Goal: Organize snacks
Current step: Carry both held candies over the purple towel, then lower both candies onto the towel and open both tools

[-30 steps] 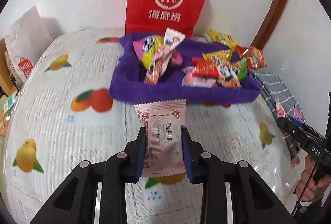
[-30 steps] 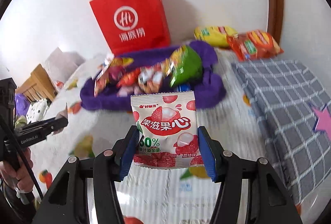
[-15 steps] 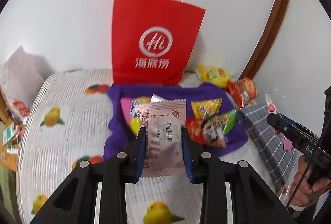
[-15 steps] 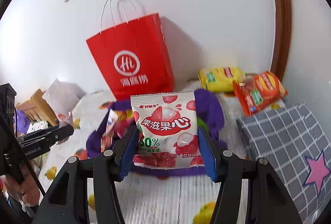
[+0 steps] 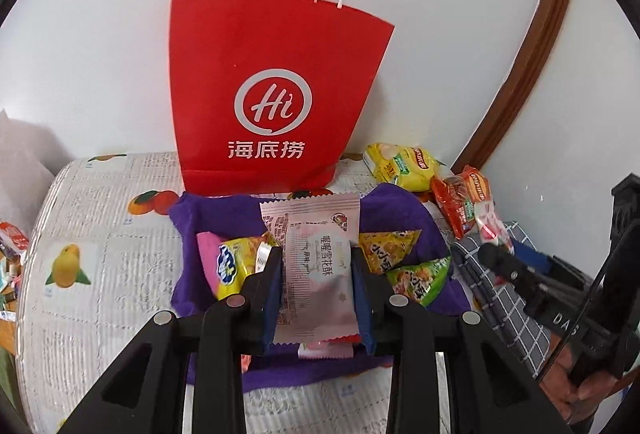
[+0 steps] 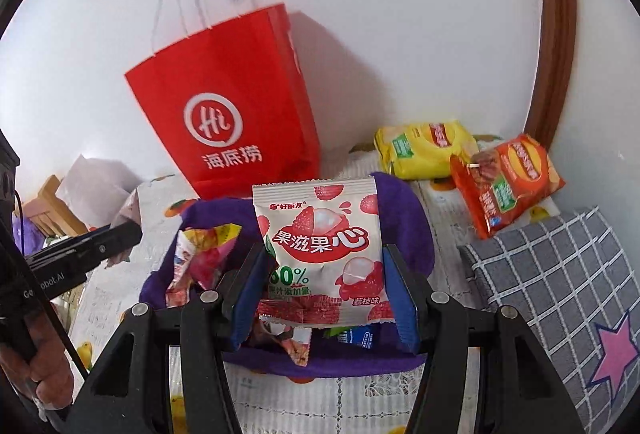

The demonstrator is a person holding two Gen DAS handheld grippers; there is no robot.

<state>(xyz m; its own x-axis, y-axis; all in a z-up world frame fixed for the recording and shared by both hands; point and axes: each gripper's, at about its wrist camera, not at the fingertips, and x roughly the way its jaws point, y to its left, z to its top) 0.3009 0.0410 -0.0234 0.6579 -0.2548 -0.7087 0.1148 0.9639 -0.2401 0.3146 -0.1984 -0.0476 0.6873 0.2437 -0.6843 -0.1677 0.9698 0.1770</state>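
A pale pink snowflake-crisp packet (image 5: pixel 318 266) is clamped upright between the blue pads of the left gripper (image 5: pixel 317 274), its top edge standing above the fingertips. Directly beyond and below the tool, a purple fabric tray (image 5: pixel 188 222) is seen, and loose snacks are piled in it: a yellow and pink packet (image 5: pixel 236 260) just left of the fingers, a yellow triangular packet (image 5: pixel 386 248) and a green packet (image 5: pixel 420 276) just right of them. Behind the tray, a red paper bag (image 5: pixel 272 93) with white handles is stood against the white wall. To the far right of the tool, a yellow chip bag (image 5: pixel 404 167) and an orange-red chip bag (image 5: pixel 464 199) are laid near the wall.

A white and red lychee gummy packet (image 6: pixel 322 254) is gripped upright in the right gripper (image 6: pixel 324 286), pinched at both side edges by the blue pads. The same purple tray (image 6: pixel 416 230) is seen just beyond and beneath this tool, with a red and yellow wrapper (image 6: pixel 204 254) left of the fingers. The red bag (image 6: pixel 228 105) is set behind and slightly left. To the right of the tool, a grey checked cloth (image 6: pixel 560 266) with a pink star is spread. Everything is rested on a white tablecloth (image 5: pixel 100 274) printed with fruit.
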